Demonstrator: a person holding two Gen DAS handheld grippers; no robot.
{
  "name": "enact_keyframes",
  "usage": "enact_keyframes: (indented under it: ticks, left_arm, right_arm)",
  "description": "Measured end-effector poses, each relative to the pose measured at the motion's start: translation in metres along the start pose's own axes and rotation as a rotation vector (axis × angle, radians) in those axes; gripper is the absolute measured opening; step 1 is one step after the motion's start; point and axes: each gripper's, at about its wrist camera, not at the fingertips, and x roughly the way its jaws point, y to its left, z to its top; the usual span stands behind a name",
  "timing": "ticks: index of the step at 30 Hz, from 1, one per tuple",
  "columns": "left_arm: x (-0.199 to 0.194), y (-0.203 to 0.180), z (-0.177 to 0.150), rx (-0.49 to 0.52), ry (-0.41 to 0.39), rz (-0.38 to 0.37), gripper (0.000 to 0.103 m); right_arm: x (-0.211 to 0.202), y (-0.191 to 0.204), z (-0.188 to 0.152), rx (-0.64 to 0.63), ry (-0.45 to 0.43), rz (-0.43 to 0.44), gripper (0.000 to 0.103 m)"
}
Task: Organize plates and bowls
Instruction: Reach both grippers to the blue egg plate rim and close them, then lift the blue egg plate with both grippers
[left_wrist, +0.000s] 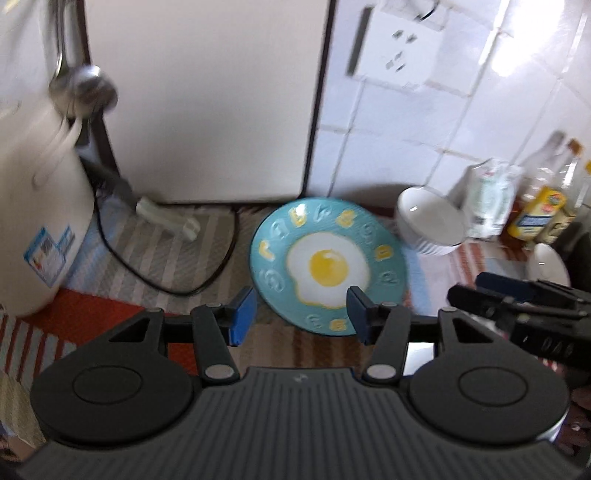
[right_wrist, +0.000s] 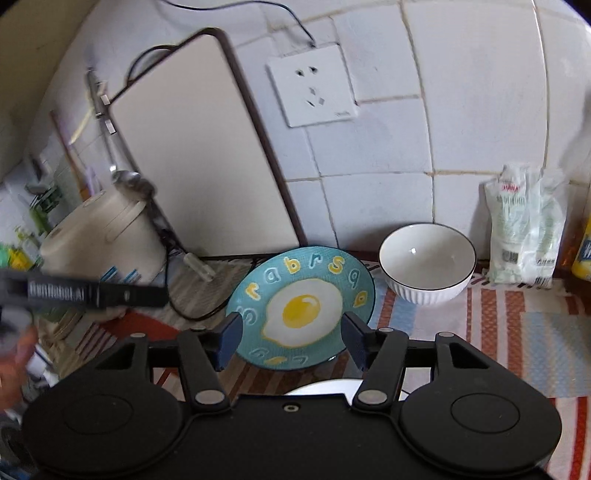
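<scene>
A teal plate (left_wrist: 328, 266) (right_wrist: 301, 308) with a fried-egg picture and letters round its rim lies flat on the striped cloth. To its right stands an empty white ribbed bowl (left_wrist: 430, 221) (right_wrist: 426, 264) with a dark rim. My left gripper (left_wrist: 301, 314) hovers over the plate's near edge, open, its blue pads holding nothing. My right gripper (right_wrist: 291, 339) hangs over the same near edge, also open and empty. Each gripper shows in the other's view: the right gripper (left_wrist: 517, 306) at the right, the left gripper (right_wrist: 92, 293) at the left. A white rim (right_wrist: 321, 387) peeks out under my right gripper.
A white rice cooker (left_wrist: 37, 221) (right_wrist: 107, 236) stands at the left with a black cable (left_wrist: 155, 280) looping past it. A pale board (left_wrist: 207, 99) leans on the tiled wall beside a socket (right_wrist: 314, 85). A plastic bag (right_wrist: 524, 229) and bottles (left_wrist: 539, 206) crowd the right.
</scene>
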Motion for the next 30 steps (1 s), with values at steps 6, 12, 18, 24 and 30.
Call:
enact_keyframes:
  ticks: [6, 12, 18, 24, 30]
  left_arm:
    - [0.040, 0.015, -0.007, -0.077, 0.038, 0.010, 0.052]
    - [0.071, 0.023, -0.009, -0.092, 0.046, 0.032, 0.051]
    - [0.104, 0.034, -0.007, -0.146, 0.070, 0.029, 0.051]
    - [0.119, 0.034, -0.004, -0.125, 0.084, 0.014, 0.028]
    - [0.134, 0.043, -0.003, -0.143, 0.117, 0.030, 0.022]
  right_arm:
    - [0.032, -0.018, -0.010, 0.119, 0.059, -0.043, 0.064]
    - [0.043, -0.030, -0.021, 0.168, 0.106, -0.005, 0.064]
    - [0.069, -0.047, -0.015, 0.256, 0.133, 0.001, 0.064]
    - [0.097, -0.053, -0.008, 0.315, 0.176, -0.028, 0.053]
    - [0.116, -0.056, -0.002, 0.312, 0.205, -0.072, 0.035]
